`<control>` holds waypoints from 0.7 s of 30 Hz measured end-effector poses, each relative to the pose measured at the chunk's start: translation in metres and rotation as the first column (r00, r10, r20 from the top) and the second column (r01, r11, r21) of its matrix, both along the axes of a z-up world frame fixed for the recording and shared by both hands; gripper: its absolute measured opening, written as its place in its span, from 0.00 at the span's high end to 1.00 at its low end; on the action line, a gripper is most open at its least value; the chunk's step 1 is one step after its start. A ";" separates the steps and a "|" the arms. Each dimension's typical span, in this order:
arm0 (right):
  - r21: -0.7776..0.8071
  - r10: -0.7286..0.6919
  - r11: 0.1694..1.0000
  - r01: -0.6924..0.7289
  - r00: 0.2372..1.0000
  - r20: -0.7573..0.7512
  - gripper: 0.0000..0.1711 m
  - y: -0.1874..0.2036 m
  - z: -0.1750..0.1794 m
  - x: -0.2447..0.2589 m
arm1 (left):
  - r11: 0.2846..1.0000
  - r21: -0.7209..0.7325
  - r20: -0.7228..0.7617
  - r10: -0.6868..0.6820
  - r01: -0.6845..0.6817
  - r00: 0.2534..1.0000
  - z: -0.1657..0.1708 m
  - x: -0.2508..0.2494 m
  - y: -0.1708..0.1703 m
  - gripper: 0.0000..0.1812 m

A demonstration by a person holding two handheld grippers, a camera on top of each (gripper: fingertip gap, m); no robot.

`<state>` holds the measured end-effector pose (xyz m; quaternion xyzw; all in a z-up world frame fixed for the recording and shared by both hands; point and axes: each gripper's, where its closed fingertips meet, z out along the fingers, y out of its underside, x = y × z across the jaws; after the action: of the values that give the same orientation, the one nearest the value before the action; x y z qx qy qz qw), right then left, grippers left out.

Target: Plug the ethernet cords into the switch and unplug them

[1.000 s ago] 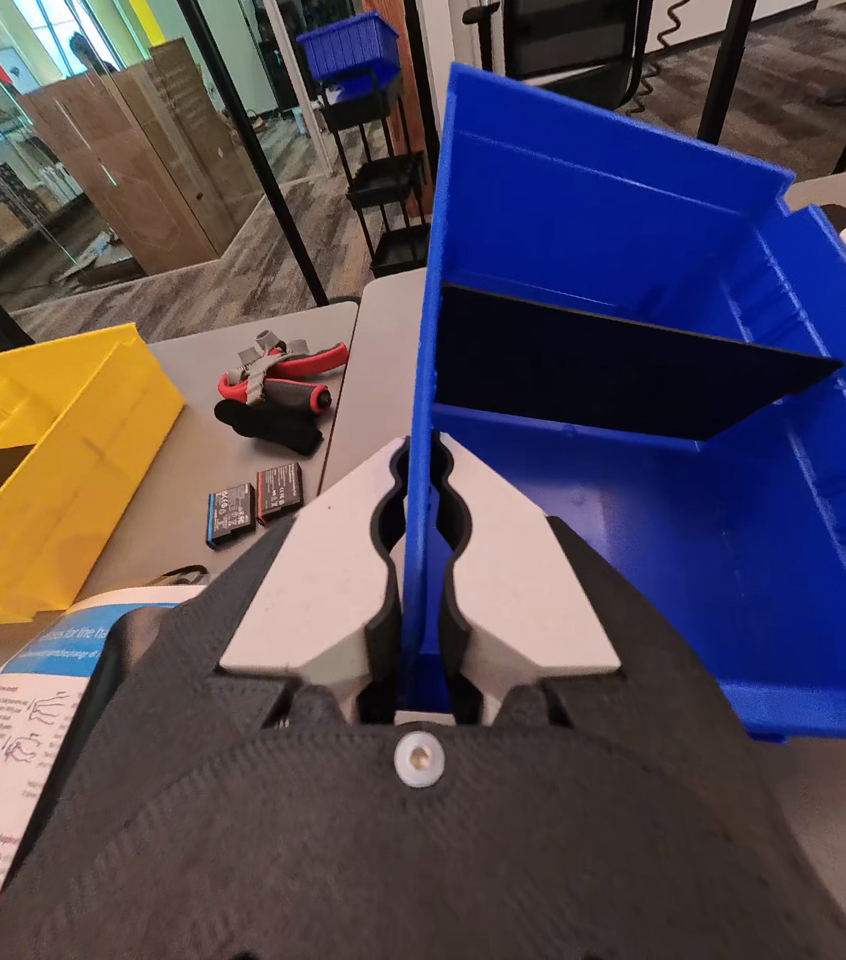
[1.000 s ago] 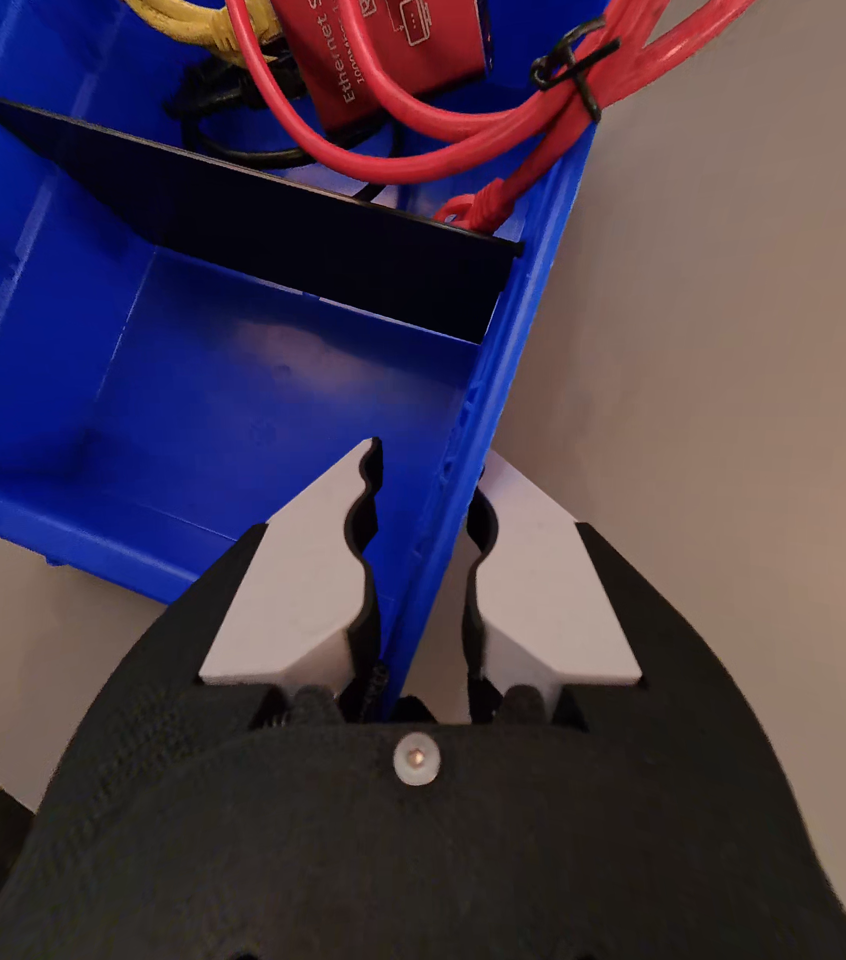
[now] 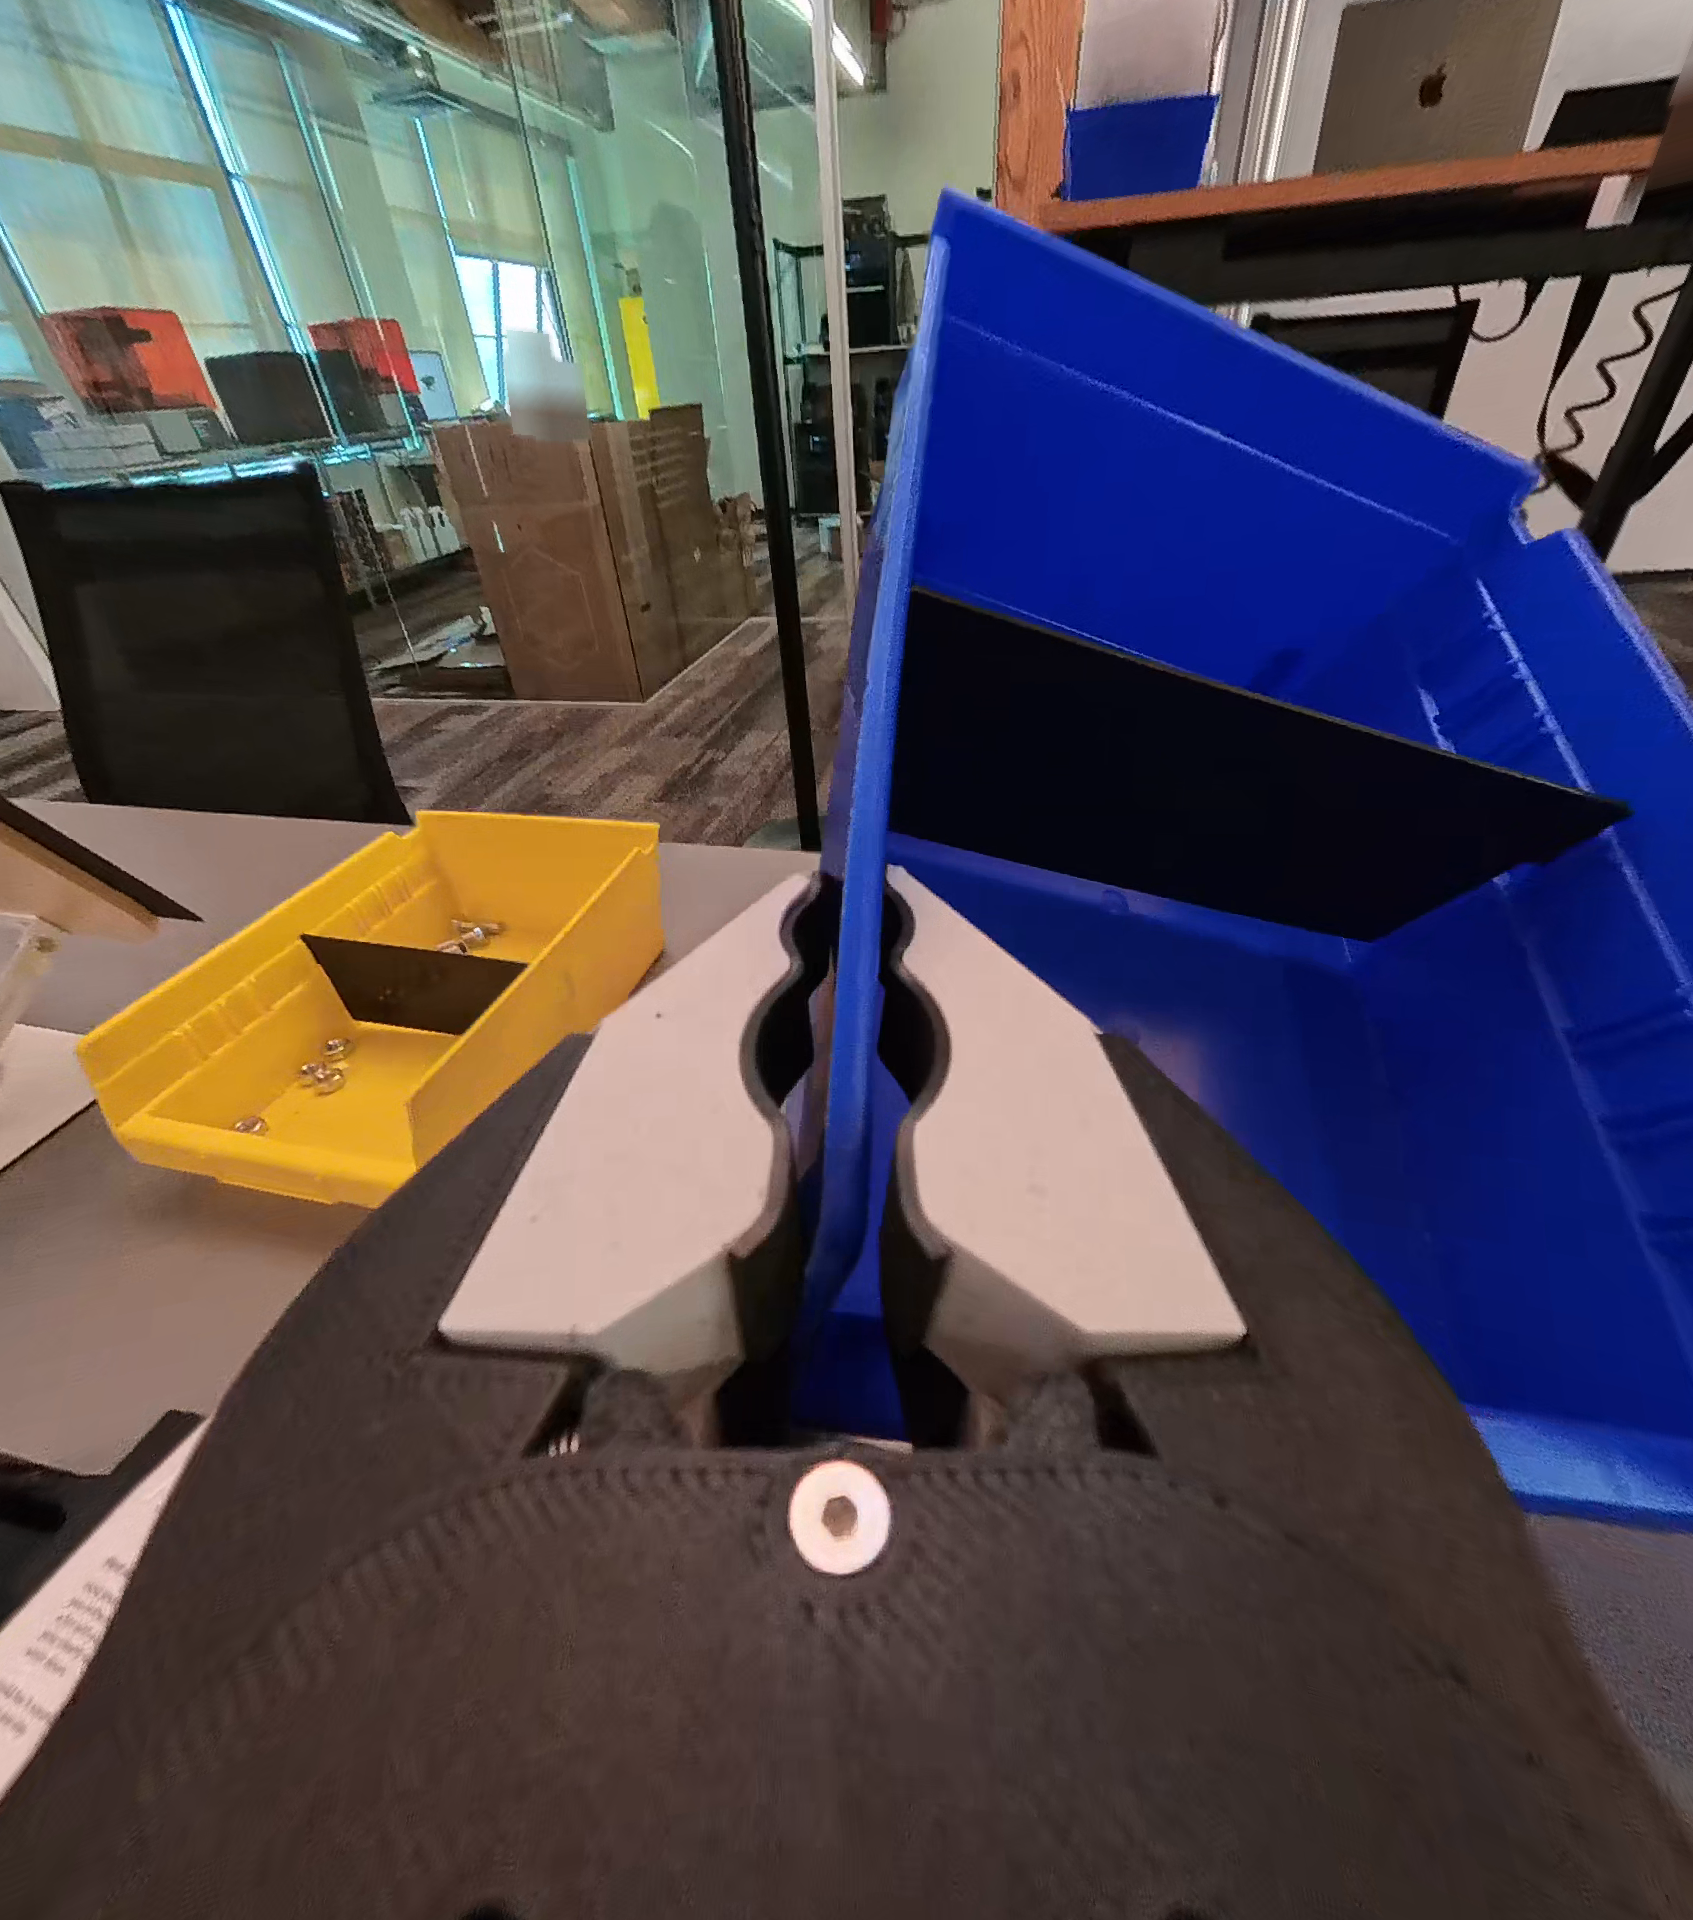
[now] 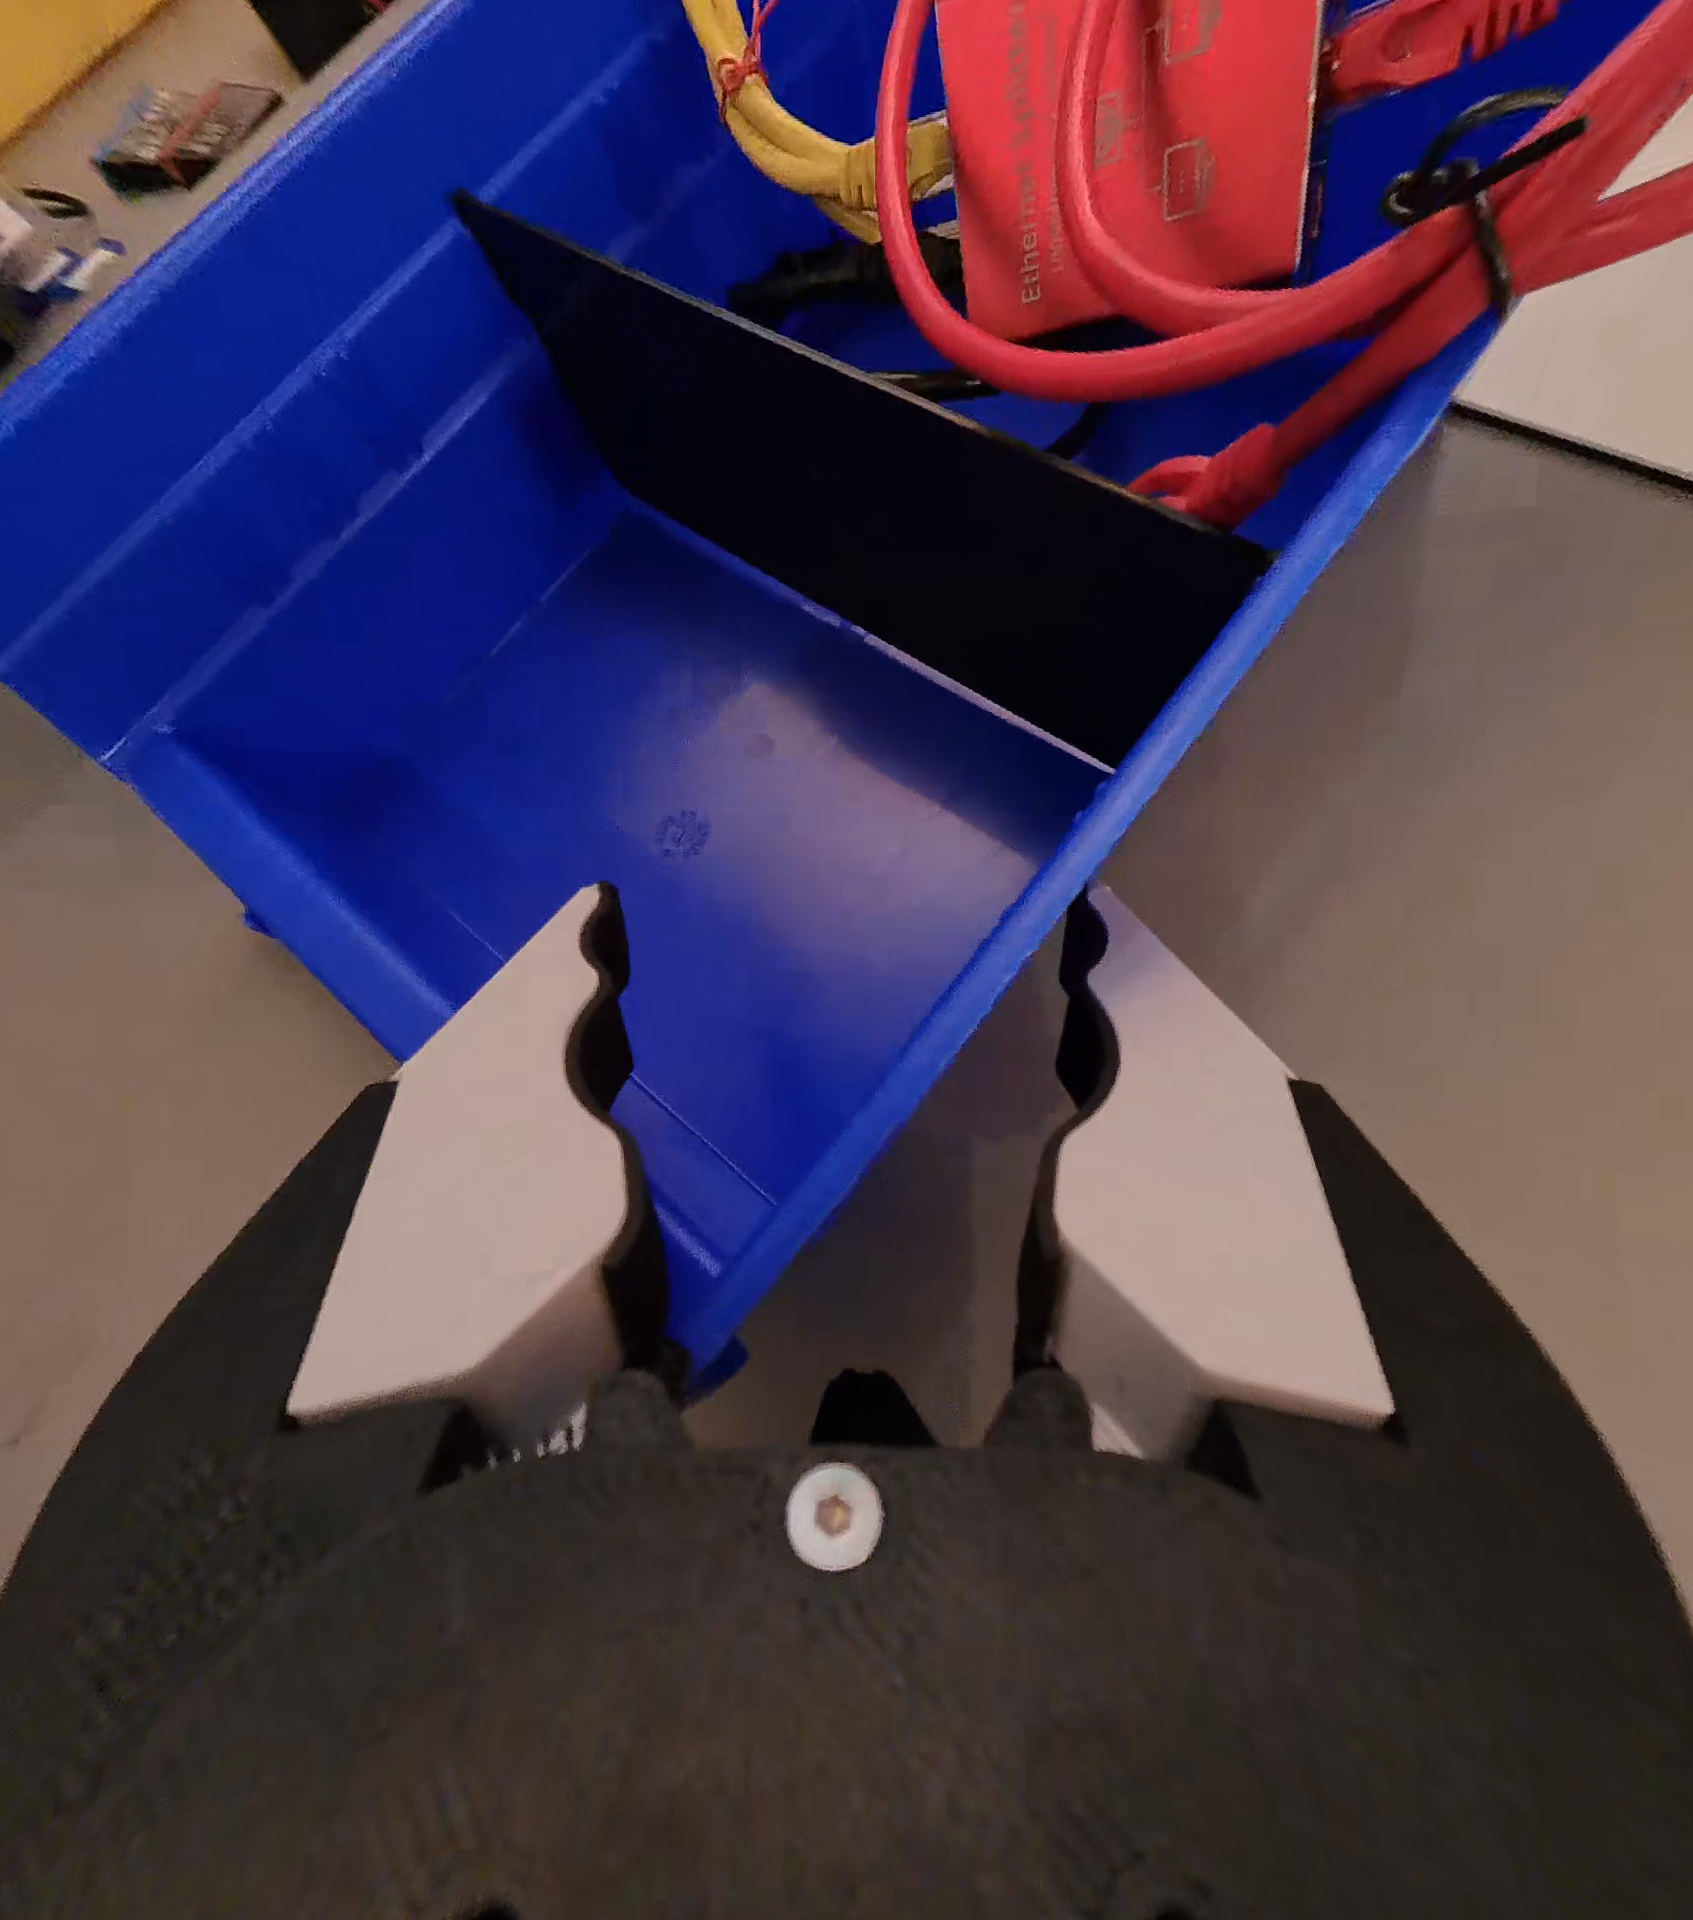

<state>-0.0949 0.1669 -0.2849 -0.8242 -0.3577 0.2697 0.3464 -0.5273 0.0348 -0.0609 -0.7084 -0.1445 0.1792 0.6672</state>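
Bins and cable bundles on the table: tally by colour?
Blue bin: 1
Yellow bin: 1
Red cable bundle: 1
Yellow cable bundle: 1
Total: 4

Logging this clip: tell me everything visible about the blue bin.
The blue bin is a glossy moulded plastic tray split by a black divider. Its near compartment is bare; the far one holds red cords and a yellow cord. The left tongs clamp one side wall; the right tongs straddle the opposite wall, open. It looks tilted.
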 end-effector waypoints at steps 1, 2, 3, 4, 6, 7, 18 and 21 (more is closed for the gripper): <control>-0.004 0.004 1.000 -0.004 1.000 -0.015 0.51 -0.001 0.000 -0.012 | 1.000 0.008 -0.003 0.001 -0.001 1.000 0.005 0.000 -0.001 0.98; -0.015 0.009 1.000 -0.010 0.999 -0.034 0.51 -0.003 0.000 -0.025 | 1.000 0.016 -0.009 -0.002 0.002 1.000 0.009 0.001 -0.001 0.98; -0.027 0.012 1.000 -0.014 0.999 -0.052 0.51 -0.004 0.000 -0.038 | 1.000 0.024 -0.015 -0.006 0.006 1.000 0.014 0.003 -0.002 0.98; -0.038 0.017 0.999 -0.019 0.998 -0.068 0.51 -0.006 0.000 -0.050 | 0.999 0.032 -0.015 -0.010 0.011 1.000 0.018 0.004 -0.002 0.98; -0.058 0.026 0.998 -0.032 0.995 -0.093 0.50 -0.011 -0.001 -0.077 | 0.999 0.048 -0.018 -0.017 0.018 1.000 0.026 0.007 -0.001 0.98; -0.066 0.031 0.997 -0.038 0.994 -0.103 0.47 -0.014 -0.003 -0.091 | 0.998 0.055 -0.022 -0.021 0.022 1.000 0.030 0.009 -0.001 0.98; -0.067 0.217 0.969 -0.236 0.952 -0.218 0.19 -0.056 0.020 -0.178 | 0.990 0.096 -0.047 -0.103 0.107 0.994 0.061 0.045 0.012 0.98; 0.023 0.216 0.975 -0.223 0.909 -0.355 0.22 -0.048 0.074 -0.141 | 0.977 0.110 -0.071 -0.176 0.183 0.982 0.075 0.077 0.024 0.98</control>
<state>-0.2362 0.1185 -0.2104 -0.7194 -0.3771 0.4547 0.3655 -0.4499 0.0592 0.0136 -0.6730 -0.0696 0.1309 0.7247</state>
